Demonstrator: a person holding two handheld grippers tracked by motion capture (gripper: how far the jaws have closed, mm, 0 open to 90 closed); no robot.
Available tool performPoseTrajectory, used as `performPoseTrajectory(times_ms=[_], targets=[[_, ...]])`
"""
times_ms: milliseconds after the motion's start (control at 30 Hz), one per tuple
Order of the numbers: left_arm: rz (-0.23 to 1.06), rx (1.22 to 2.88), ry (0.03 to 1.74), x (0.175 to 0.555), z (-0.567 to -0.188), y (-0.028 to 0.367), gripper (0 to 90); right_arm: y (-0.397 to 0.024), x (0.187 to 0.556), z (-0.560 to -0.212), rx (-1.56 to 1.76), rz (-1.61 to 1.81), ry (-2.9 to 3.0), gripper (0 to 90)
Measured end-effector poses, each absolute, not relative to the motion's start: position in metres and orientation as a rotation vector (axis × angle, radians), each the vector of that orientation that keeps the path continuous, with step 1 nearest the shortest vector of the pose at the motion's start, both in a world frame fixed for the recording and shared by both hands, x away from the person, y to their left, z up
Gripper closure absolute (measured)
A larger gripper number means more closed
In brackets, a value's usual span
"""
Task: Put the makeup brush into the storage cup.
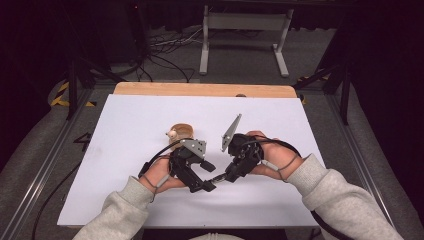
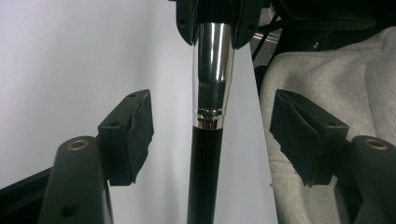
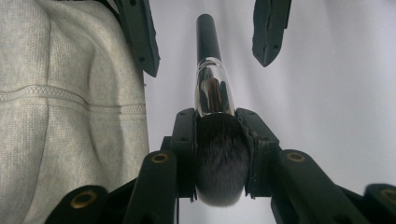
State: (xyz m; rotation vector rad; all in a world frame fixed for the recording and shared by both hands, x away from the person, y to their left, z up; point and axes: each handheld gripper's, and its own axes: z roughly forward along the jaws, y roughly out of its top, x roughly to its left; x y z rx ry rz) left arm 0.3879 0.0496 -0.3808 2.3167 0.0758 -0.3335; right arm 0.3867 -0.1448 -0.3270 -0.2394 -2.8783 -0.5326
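The left gripper (image 1: 210, 176) is held with its jaws apart on either side of the brush handle (image 2: 204, 177), neither pad touching it, seemingly lined up to take the handle over. The makeup brush (image 3: 215, 116) is carried between the two grippers, above the white table (image 1: 125, 125). The right gripper (image 3: 219, 154) is clamped on the bristles (image 3: 220, 158), so that the handle is offered outward. A small round wooden object (image 1: 180, 132) lies behind the left gripper.
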Motion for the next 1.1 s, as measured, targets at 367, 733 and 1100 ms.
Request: performPoseTrajectory(times_ms=[367, 733, 1100], targets=[[-0.33, 2.372, 0.031, 0.384, -0.383, 0.041, 37.9, -0.139, 0.387, -0.328, -0.217, -0.525, -2.883, 70.4], [-0.348, 2.411, -0.001, 0.384, -0.387, 0.037, 54.5, -0.135, 0.386, -0.333, -0.191, -0.512, -2.877, 70.4], [-0.345, 2.445, -0.022, 0.385, -0.389, 0.036, 68.7, -0.133, 0.384, -0.334, -0.175, -0.496, -2.87, 70.4]])
